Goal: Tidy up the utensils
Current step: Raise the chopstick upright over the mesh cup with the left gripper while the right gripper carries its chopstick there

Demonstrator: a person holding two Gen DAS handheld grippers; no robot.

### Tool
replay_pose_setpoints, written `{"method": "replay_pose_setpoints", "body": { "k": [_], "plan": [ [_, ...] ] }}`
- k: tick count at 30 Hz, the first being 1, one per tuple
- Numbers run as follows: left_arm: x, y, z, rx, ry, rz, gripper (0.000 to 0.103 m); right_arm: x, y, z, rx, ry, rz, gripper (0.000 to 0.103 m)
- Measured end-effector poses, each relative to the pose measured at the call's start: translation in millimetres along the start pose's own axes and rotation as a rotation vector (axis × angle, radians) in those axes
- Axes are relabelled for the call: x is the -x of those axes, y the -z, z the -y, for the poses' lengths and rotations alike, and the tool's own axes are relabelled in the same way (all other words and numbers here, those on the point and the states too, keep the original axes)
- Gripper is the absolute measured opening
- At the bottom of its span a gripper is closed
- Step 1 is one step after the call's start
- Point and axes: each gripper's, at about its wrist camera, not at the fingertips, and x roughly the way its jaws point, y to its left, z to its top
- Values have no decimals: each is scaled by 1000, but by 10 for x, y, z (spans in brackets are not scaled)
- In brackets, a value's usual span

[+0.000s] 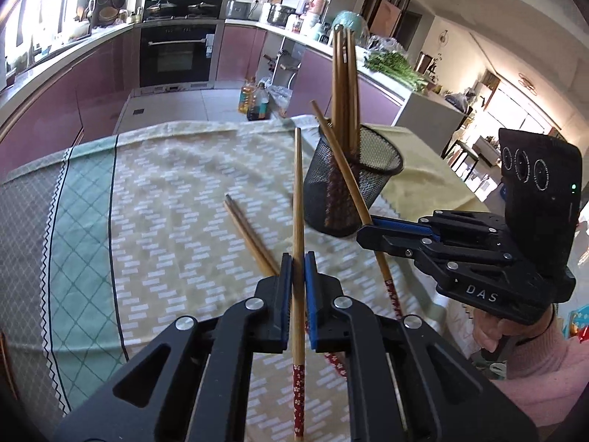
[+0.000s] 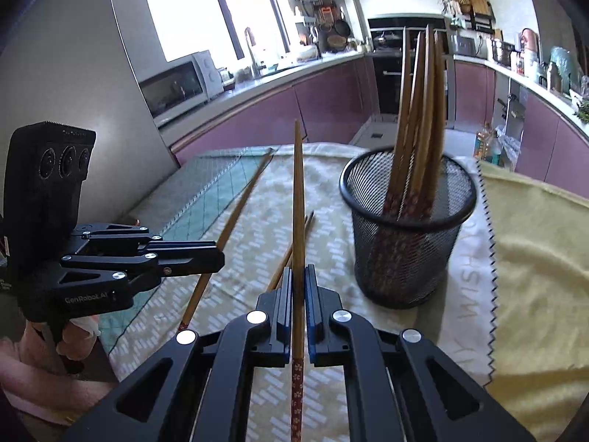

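Observation:
A black mesh cup (image 1: 353, 188) stands on the patterned tablecloth and holds several wooden chopsticks; it also shows in the right wrist view (image 2: 408, 243). My left gripper (image 1: 298, 261) is shut on one chopstick (image 1: 298, 191), held above the cloth and pointing forward. My right gripper (image 2: 298, 276) is shut on another chopstick (image 2: 298, 199). In the left wrist view the right gripper (image 1: 368, 234) is just right of the cup's base, its chopstick (image 1: 338, 154) slanting up across the cup. Two loose chopsticks (image 1: 250, 237) lie on the cloth left of the cup.
The tablecloth (image 1: 158, 199) covers the table, with a yellow towel (image 2: 537, 243) at its right. Beyond the far table edge is the kitchen floor with bottles (image 1: 256, 101), purple cabinets and an oven (image 1: 176, 51).

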Motion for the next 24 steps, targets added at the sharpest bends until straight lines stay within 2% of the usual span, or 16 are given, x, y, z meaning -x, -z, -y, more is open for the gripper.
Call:
{"method": "replay_pose_setpoints", "body": {
  "k": [14, 24],
  "plan": [
    [430, -126, 136, -13, 75, 90, 8, 377, -96, 128, -10, 22, 105, 6],
    [570, -217, 183, -21, 118, 129, 8, 498, -148, 198, -30, 35, 153, 6]
  ]
}}
